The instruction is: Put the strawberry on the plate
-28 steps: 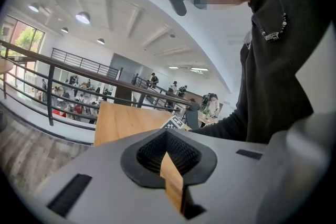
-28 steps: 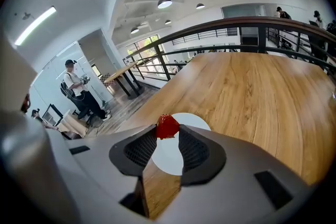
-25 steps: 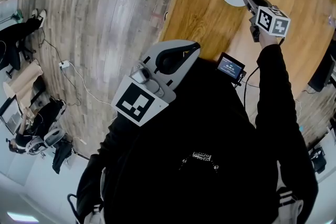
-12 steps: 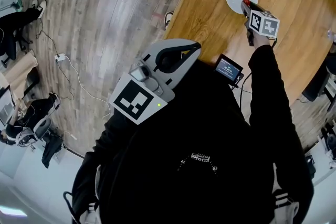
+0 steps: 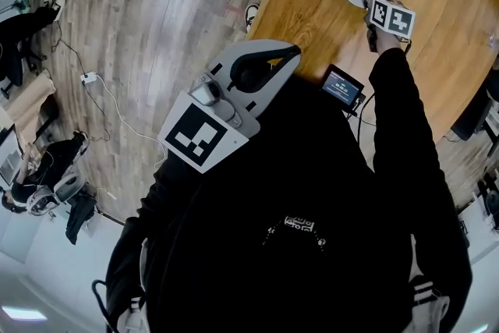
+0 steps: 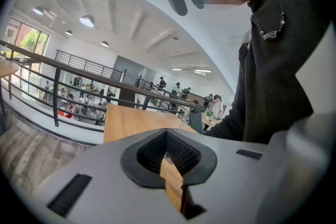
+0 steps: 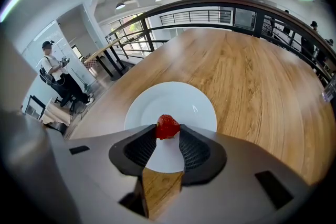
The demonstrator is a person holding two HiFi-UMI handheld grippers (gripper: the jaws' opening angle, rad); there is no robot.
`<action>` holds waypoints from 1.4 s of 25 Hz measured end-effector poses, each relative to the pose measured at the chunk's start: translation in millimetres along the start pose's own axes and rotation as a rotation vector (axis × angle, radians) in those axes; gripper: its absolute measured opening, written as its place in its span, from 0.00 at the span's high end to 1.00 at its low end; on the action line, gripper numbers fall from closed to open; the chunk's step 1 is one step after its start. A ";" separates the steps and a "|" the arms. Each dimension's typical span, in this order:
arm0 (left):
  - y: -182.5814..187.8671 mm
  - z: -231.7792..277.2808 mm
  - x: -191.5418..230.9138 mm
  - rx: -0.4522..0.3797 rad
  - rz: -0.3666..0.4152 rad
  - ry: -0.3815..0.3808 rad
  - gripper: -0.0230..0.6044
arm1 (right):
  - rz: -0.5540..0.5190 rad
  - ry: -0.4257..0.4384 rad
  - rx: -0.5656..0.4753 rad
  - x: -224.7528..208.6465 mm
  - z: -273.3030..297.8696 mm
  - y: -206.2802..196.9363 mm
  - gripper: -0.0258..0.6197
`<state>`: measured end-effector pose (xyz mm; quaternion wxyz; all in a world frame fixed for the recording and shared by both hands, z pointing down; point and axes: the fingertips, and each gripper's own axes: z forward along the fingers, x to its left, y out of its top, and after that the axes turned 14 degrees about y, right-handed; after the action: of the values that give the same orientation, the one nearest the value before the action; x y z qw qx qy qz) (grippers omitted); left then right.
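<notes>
A: Change since a second ago: right gripper lower and tipped steeper over the plate. Strawberry: pinched at the jaw tips, over the plate, apparently not yet set down.

B: Left gripper: jaws pressed together, empty, held by the torso. Release notes?

A: Lower until the fruit nearly meets the white surface, clear of the rim. Spread the jaws slowly, or it may roll onto the table.
</notes>
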<state>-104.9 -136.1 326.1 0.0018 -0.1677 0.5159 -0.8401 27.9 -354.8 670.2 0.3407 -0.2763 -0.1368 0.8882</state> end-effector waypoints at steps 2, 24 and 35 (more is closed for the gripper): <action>-3.1 -1.8 1.2 0.005 -0.012 0.010 0.96 | -0.001 -0.001 0.007 -1.2 1.1 -1.6 0.74; 1.4 -4.3 -11.5 -0.033 0.022 -0.060 0.96 | -0.008 0.118 -0.112 45.9 -36.5 28.7 0.64; 64.2 13.9 -105.2 -0.185 0.140 -0.411 0.96 | -0.091 0.154 -0.432 93.0 -251.5 18.2 0.93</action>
<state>-12.6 -159.6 246.7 0.1495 -0.2985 0.5899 -0.7352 107.9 -291.1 421.7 0.3227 -0.4033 -0.3094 0.7984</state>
